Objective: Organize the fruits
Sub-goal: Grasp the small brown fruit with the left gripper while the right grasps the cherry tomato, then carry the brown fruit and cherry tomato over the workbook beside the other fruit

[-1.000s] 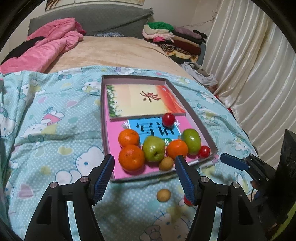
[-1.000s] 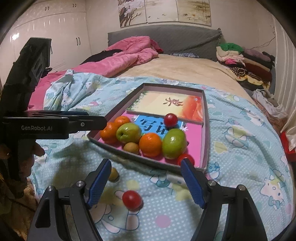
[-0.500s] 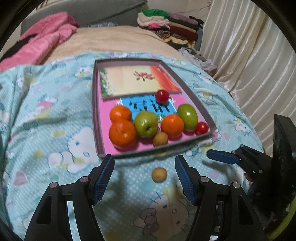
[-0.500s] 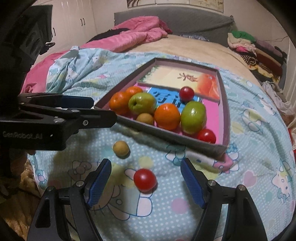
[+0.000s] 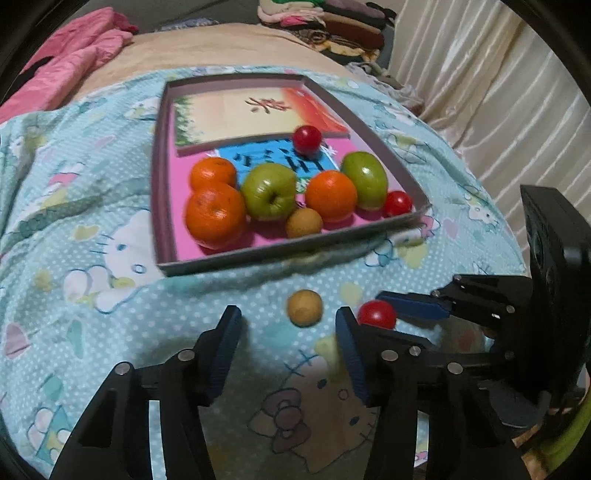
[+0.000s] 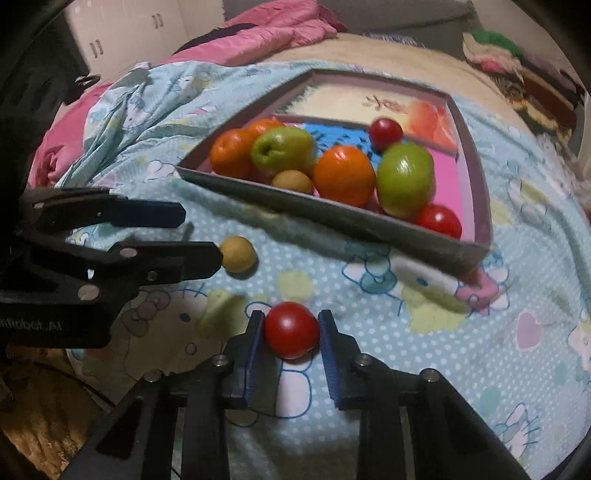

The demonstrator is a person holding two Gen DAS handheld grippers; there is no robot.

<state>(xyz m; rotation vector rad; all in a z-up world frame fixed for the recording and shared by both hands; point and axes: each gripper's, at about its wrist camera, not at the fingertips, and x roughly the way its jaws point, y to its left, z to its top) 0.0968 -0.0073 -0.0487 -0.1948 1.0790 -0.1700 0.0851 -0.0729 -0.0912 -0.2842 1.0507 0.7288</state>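
Observation:
A small red tomato point(image 6: 291, 334) lies on the blue cartoon bedspread, and my right gripper point(image 6: 291, 321) is shut on it, a pad pressing each side. Left of it lies a small tan round fruit point(image 5: 304, 313). My left gripper point(image 5: 287, 318) reaches over that fruit with its jaws closing. The fruit sits just ahead of the fingertips, and neither pad touches it. Beyond them stands a shallow grey tray point(image 5: 162, 184) lined in pink. It holds oranges, two green apples point(image 5: 269, 190), two red tomatoes and another tan fruit point(image 5: 303, 222).
A printed card and a blue sheet fill the tray's far half. A pink quilt point(image 5: 85, 55) lies at the back left and folded clothes point(image 5: 332, 18) at the back right. White curtains point(image 5: 498, 92) hang along the bed's right side. Open bedspread surrounds the tray.
Both grippers have sunk toward the bedspread and tipped downward. The right jaws have closed onto the red tomato. The left jaws have narrowed around the tan fruit.

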